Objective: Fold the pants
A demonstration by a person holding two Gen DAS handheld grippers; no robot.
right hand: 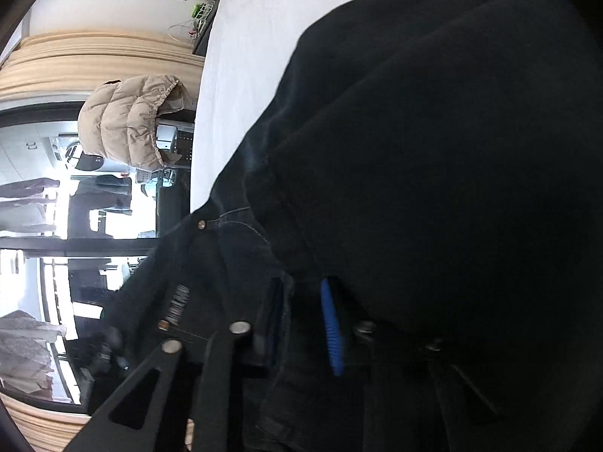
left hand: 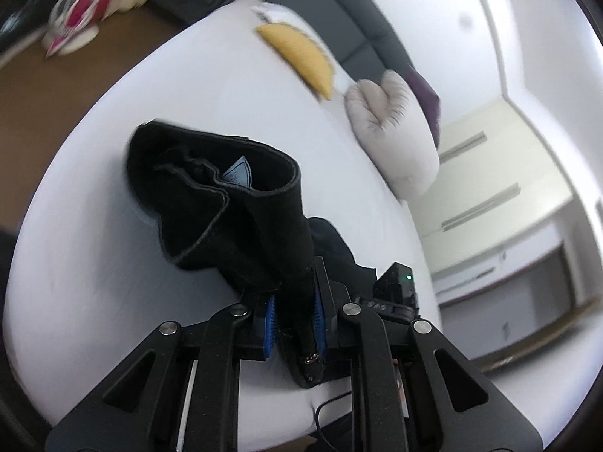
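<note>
Hanging bunched from the left gripper (left hand: 294, 314), one pair of black pants (left hand: 226, 211) sits over the white bed (left hand: 94, 282), w/ the open waistband and a pale blue label facing the left wrist cam and the lower folds touching the sheet. Left gripper's 2 blue pads (left hand: 270, 324) are pinched narrow on a fold of the black fabric. In the right wrist view the same pants (right hand: 433, 188) fill most of the frame, draped over the right gripper (right hand: 301, 324); 2 blue pads there too, one clear (right hand: 331, 327), the other dim behind cloth, w/ fabric bunched between them, so it reads as clamped on the pants. One metal rivet (right hand: 202, 224) shows on a seam. Bed edges: near curved edge runs left and below the pants, w/ bare sheet on that side and toward the far end. At the far end, well apart from the pants: 1 yellow cushion (left hand: 301, 56), 1 pale grey pillow (left hand: 395, 132), 1 purple cushion (left hand: 426, 94) behind it, all along the dark headboard (left hand: 339, 11). Off the bed, right wrist view: 1 beige puffer jacket (right hand: 128, 120), blurry room beyond.
</note>
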